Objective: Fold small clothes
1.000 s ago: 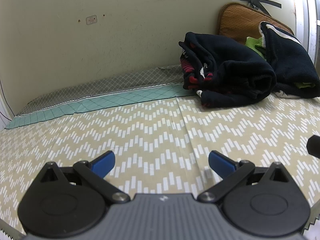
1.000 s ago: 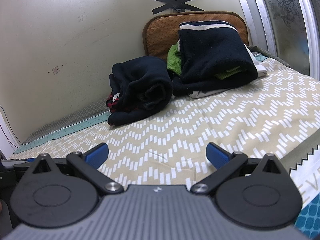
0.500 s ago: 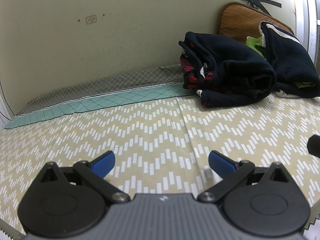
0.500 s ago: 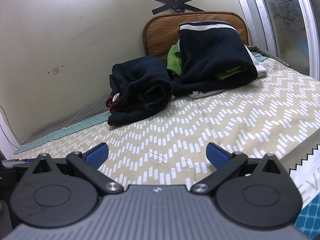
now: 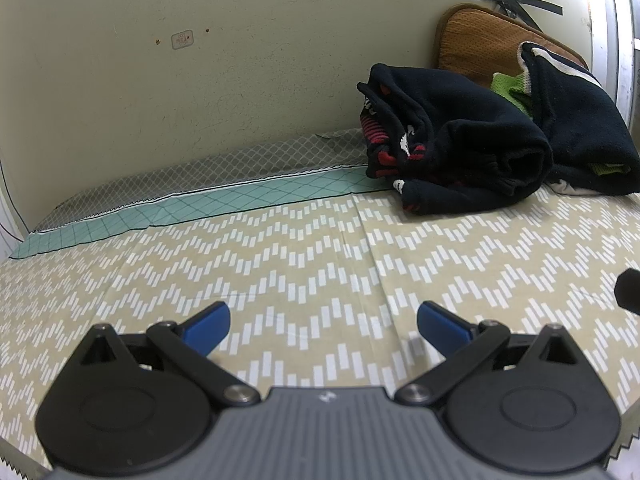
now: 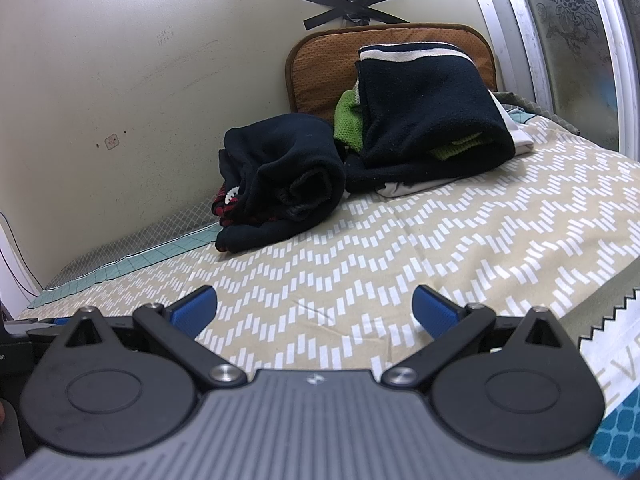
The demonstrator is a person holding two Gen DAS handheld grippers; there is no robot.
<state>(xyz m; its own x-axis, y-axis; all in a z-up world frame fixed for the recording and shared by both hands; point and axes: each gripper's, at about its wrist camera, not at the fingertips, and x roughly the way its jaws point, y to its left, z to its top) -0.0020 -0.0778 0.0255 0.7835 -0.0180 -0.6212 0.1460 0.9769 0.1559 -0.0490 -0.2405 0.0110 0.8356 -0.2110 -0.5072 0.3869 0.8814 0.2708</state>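
Brown cushion (image 6: 320,64) leans against the wall (image 5: 240,80).

Bedroom: patterned bedsheet (image 5: 304,256), cushion (image 6: 320,68).

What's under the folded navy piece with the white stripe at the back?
Under the striped navy piece, green knit and a white cloth edge stick out. How many garments lie beneath is hidden. Behind it stands a brown cushion.
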